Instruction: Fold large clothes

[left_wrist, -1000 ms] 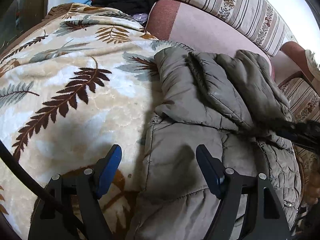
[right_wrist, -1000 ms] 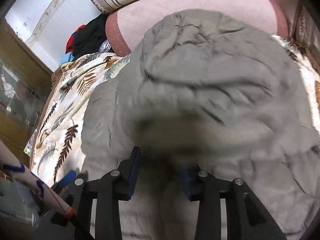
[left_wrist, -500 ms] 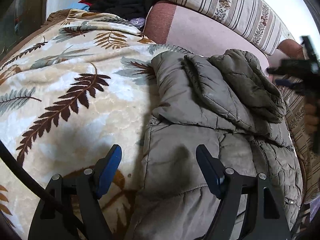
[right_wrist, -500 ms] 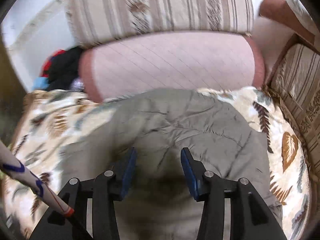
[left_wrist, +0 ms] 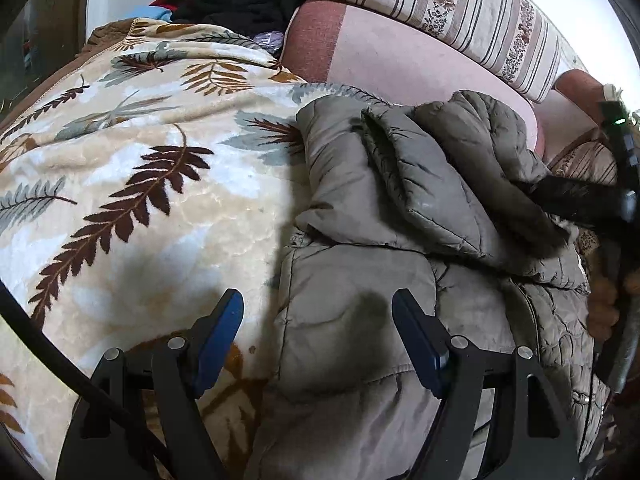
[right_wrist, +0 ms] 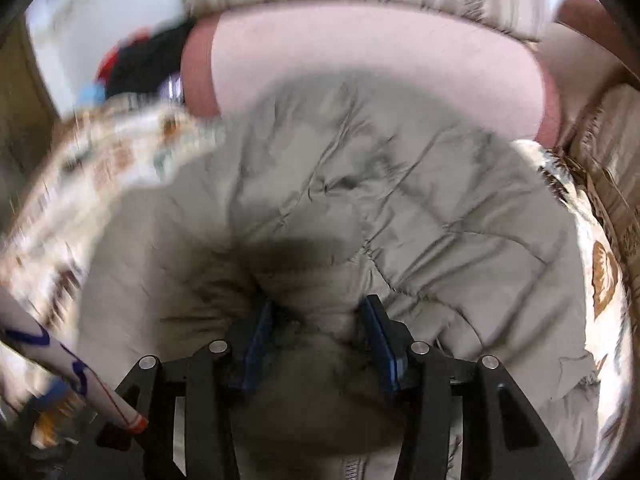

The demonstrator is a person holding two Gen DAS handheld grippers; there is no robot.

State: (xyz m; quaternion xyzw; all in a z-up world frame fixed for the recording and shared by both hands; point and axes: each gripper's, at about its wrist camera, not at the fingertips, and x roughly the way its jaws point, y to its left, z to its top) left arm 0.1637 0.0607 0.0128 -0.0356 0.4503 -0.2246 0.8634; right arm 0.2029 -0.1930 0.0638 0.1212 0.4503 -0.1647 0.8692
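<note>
Jacket (left_wrist: pixel 352 312), quilted olive-grey, is lying rumpled on our leaf-print blanket (left_wrist: pixel 132 184). Our left gripper (left_wrist: pixel 318 340) is hovering spread wide; our right gripper (right_wrist: pixel 318 344) is pinching a jacket fold.

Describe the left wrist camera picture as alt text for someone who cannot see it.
A puffy olive-grey jacket lies partly folded on a leaf-print blanket, below the open, empty left gripper. A pink cushion and a striped cushion sit behind.

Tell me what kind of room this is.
Probably a living room or bedroom at home: a leaf-print blanket covers a sofa or bed, a striped cushion lines the back, and loose clothes are piled behind the padded jacket.
</note>
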